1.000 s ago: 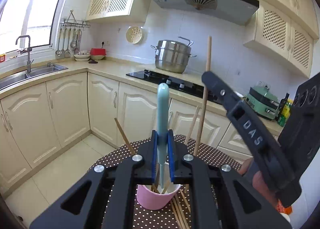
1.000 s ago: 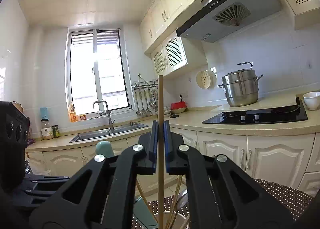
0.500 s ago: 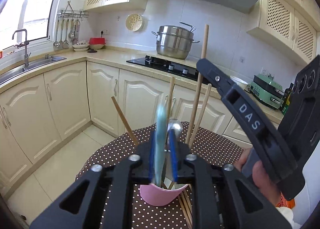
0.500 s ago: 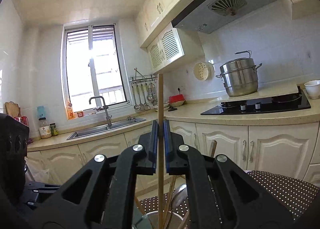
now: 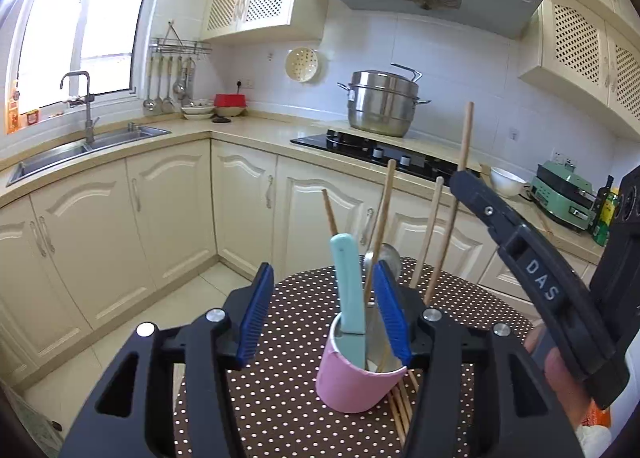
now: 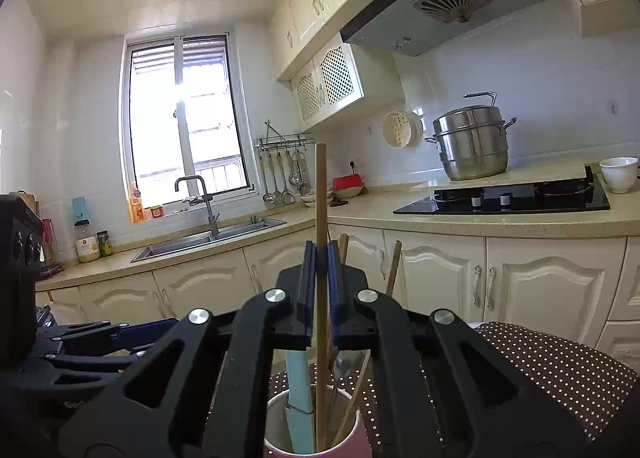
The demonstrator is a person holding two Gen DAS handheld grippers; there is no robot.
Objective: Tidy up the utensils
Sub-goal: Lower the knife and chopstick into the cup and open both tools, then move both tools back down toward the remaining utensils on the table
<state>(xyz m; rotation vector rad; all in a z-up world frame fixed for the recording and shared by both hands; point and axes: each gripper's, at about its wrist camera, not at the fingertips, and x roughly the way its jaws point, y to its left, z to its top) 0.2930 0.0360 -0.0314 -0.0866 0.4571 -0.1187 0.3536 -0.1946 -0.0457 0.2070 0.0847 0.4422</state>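
Currently left tongs [image 5: 324, 318] are opening off the teal-handled knife [image 5: 349, 290] standing in the pink cup [image 5: 352, 382]; right tongs [image 6: 321, 278] are clamping a chopstick [image 6: 320, 194] over it; loose chopsticks [image 5: 402, 402] are awaiting collection

Daylight from a tall window [image 6: 184, 118] at ten o'clock washes white tiled walls [image 5: 460, 58], cream panelled cabinets [image 5: 168, 218], a beige countertop [image 6: 500, 220] and pale floor tiles [image 5: 188, 298].

A pink cup [image 5: 352, 378] holds a pale turquoise handle [image 5: 348, 282]; under it, a brown cloth [image 5: 296, 338] with white dots; blue-padded fingers [image 5: 254, 316].
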